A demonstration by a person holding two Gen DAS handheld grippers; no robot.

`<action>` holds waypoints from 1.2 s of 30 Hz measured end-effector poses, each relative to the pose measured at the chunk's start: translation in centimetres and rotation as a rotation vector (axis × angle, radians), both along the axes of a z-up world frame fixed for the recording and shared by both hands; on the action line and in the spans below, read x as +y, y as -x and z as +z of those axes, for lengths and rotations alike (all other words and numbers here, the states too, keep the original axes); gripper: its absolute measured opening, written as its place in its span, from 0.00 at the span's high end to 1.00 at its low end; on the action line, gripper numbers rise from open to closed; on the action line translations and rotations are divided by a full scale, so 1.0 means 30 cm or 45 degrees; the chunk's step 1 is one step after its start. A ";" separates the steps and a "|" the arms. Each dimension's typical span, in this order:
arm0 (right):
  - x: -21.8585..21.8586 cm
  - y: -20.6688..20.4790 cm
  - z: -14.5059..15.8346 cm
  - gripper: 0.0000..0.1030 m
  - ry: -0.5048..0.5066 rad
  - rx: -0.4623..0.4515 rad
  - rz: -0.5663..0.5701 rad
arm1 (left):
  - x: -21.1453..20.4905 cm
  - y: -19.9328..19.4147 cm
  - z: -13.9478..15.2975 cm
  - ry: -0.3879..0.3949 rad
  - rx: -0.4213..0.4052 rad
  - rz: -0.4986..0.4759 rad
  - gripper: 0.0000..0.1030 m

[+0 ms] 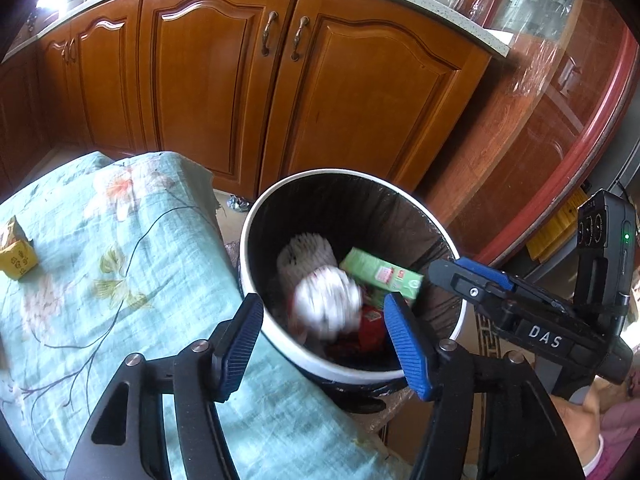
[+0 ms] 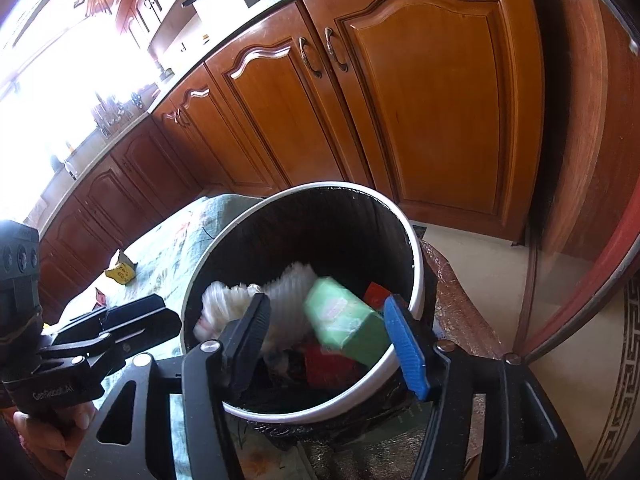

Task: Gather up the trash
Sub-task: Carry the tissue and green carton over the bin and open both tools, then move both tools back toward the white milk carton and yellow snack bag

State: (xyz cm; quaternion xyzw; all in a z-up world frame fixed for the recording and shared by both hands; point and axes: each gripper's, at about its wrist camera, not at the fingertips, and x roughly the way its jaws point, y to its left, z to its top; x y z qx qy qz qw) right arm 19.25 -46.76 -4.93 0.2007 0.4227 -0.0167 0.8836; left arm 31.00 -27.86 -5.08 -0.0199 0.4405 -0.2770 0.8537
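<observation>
while both claws hang spread wide and empty over the trash bin (image 1: 256, 240), the sensible step is to leave what is inside alone and go back to the table for more: swing the left gripper (image 1: 324, 344) toward the yellow wrapper (image 1: 16, 256) lying on the floral cloth (image 1: 120, 280), come down with the jaws straddling it, and pinch its raised crumpled edge rather than the flat cloth beneath. the right gripper (image 2: 324, 340) should stay clear of the bin's rim while the other works. the bin stands just beside the table's corner, white-rimmed with a black liner, and holds a blurred white crumpled wad (image 1: 328, 304), a ribbed white foam sleeve (image 1: 306, 252), a green carton (image 1: 380, 276) and red packaging (image 1: 372, 332) low down. a second small scrap (image 2: 100, 298) shows near the wrapper in the right view; what it is cannot be told.
</observation>
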 end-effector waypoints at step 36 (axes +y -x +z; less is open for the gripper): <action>0.596 -0.051 -0.007 0.09 -0.138 -0.046 0.348 | 0.901 0.316 -0.028 0.166 0.115 0.663 0.31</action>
